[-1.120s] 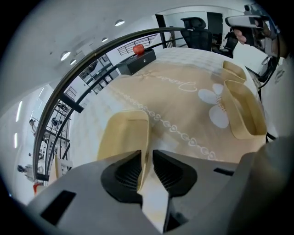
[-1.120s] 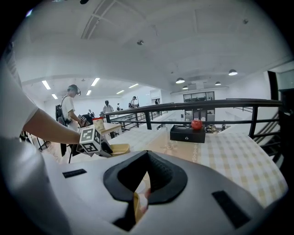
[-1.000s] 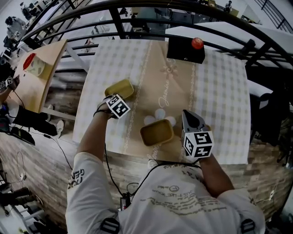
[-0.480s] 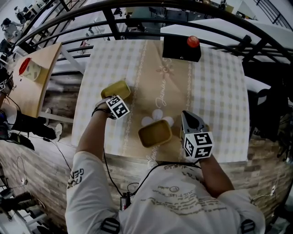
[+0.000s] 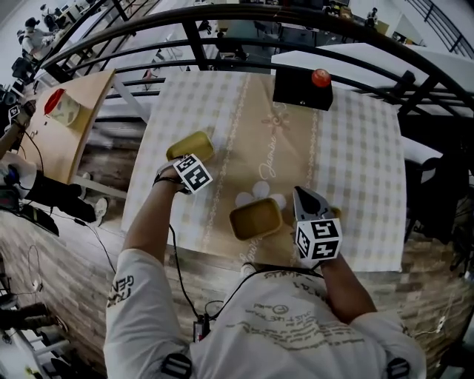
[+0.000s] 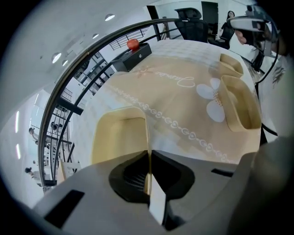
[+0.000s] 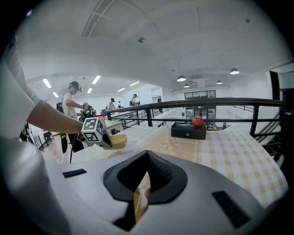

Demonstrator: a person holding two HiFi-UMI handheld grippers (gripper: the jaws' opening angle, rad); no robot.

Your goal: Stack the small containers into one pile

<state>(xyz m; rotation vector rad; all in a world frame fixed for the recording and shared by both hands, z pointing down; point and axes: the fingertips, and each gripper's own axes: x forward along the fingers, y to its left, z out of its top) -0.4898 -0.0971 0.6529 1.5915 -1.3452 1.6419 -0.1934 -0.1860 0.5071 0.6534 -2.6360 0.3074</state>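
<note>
Containers look light, stiff, slick: grip the thin wall.
Left tongs, just closed, pinch the left container's wall; right tongs pinch the right container's; middle container waits lower centre.

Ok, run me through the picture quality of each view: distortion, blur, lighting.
Head view: strong fisheye, the railing bows into an arc, and the left margin is smeared. Left gripper view: black vignette corners, with the yellow container fairly sharp. Right gripper view: black corners too, and the ceiling lights glare mildly.
</note>
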